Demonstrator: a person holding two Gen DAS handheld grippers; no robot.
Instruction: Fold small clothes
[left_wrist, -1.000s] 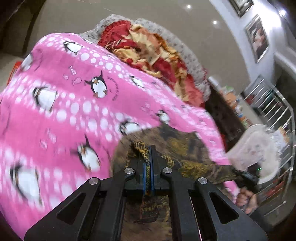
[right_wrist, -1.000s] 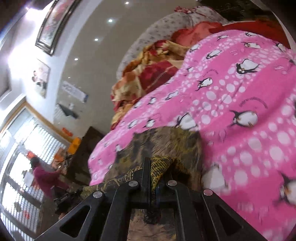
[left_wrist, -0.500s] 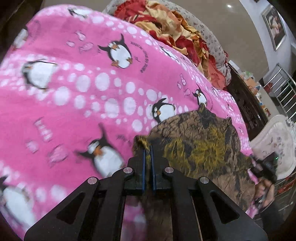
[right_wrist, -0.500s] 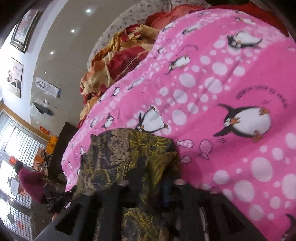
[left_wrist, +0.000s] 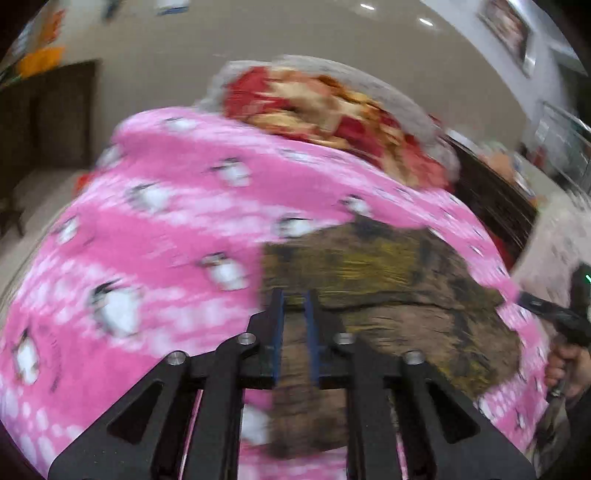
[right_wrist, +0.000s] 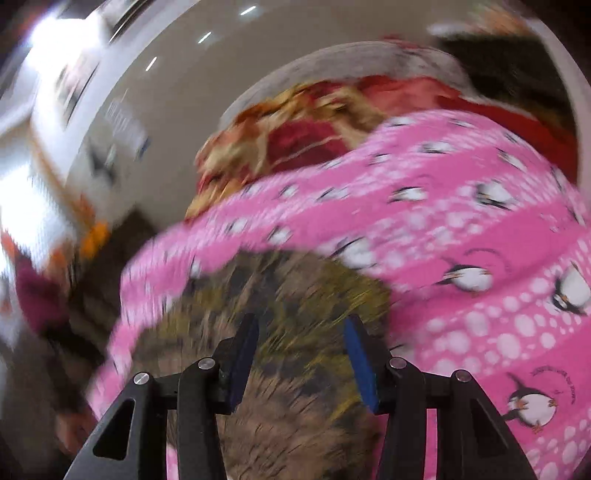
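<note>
On pink blanket (left_wrist: 155, 251): brown garment (left_wrist: 388, 280) blurred; right gripper (right_wrist: 300, 354) agape.

- Pink penguin blanket (left_wrist: 166, 240) spread under and left of the left claw.
- Red-and-yellow floral quilt (left_wrist: 332, 110) heaped beyond the claw.
- Dark wooden cabinet (left_wrist: 48, 122) far left.
- Framed picture (left_wrist: 506, 22) upper right.

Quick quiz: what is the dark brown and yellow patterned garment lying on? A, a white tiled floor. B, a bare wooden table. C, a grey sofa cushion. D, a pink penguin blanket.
D: the brown and yellow garment lies flat on the pink penguin blanket, which shows around it in both wrist views.
</note>
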